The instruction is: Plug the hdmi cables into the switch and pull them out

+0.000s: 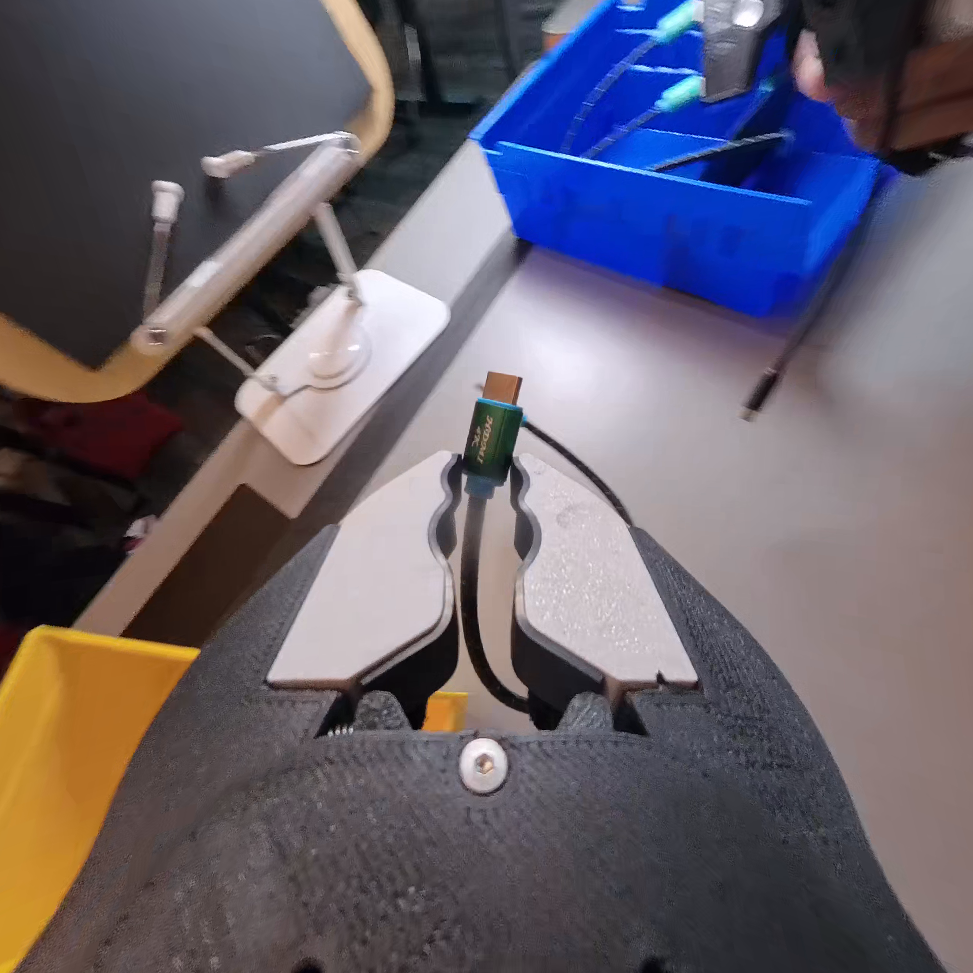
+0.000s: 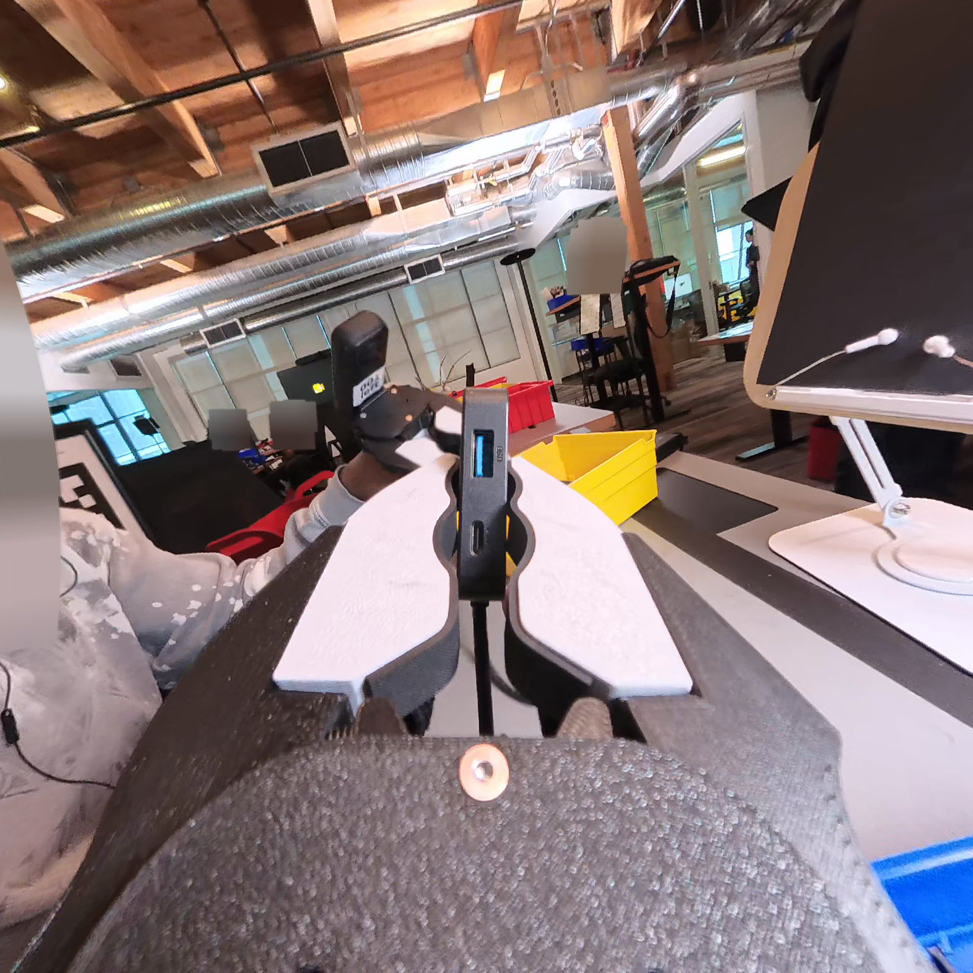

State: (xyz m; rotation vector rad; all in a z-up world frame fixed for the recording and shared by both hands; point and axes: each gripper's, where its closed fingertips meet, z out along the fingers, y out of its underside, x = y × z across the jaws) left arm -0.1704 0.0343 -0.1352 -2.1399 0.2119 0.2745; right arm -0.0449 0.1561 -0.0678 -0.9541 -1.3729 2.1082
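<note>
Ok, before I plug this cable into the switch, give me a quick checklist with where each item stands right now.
1. Left gripper clamped on the green HDMI plug: ok.
2. Plug's metal tip clear beyond the fingertips: ok.
3. Right gripper clamped on the black switch: ok.
4. HDMI port facing the plug: cannot tell; only the blue USB port and a small oval port show.
5. Plug lined up with the switch: not ok.
6. Black cable free of snags: cannot tell.
</note>
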